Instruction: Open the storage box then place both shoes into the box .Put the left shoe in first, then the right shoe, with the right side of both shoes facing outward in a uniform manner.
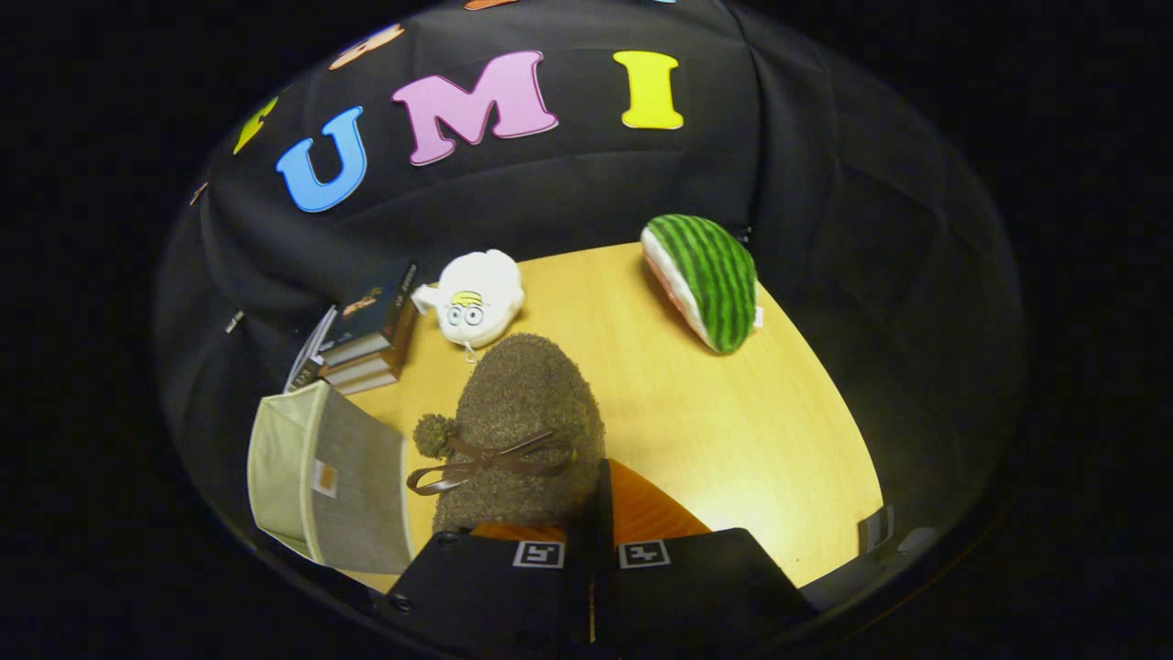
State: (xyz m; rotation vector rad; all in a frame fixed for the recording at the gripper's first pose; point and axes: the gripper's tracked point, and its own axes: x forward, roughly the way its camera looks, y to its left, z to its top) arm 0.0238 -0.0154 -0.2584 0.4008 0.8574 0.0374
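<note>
Your gripper (591, 513) has its two fingers drawn close together, and the brown fuzzy shoe (522, 422) stands between and just ahead of them, its rear edge pinched at the fingertips, so you are grasping the shoe. Its heel and sole are hidden behind the fingers, and you cannot tell from here whether it is the left or the right shoe, nor how far it sits above the table (733, 431). A pompom (431, 434) and a brown ribbon bow (486, 463) show on the shoe's upper, toward the box (325, 477). Something orange (646, 509) shows right at the fingertips beside the shoe; what it is stays hard to make out. The box sits at the table's near left edge, just beside the shoe, a fabric box with a pale panel and a grey panel; its lower part is cut off, and you cannot tell whether it is open. Beyond the box, at the table's far left corner, a stack of books (367, 344) leans against the black wall. A white plush toy (476, 298) lies just beyond the shoe's toe, next to the books. A watermelon-slice plush (710, 280) rests at the far right edge, well apart from the shoe. The table's right side between the shoe and that plush is bare wood.
</note>
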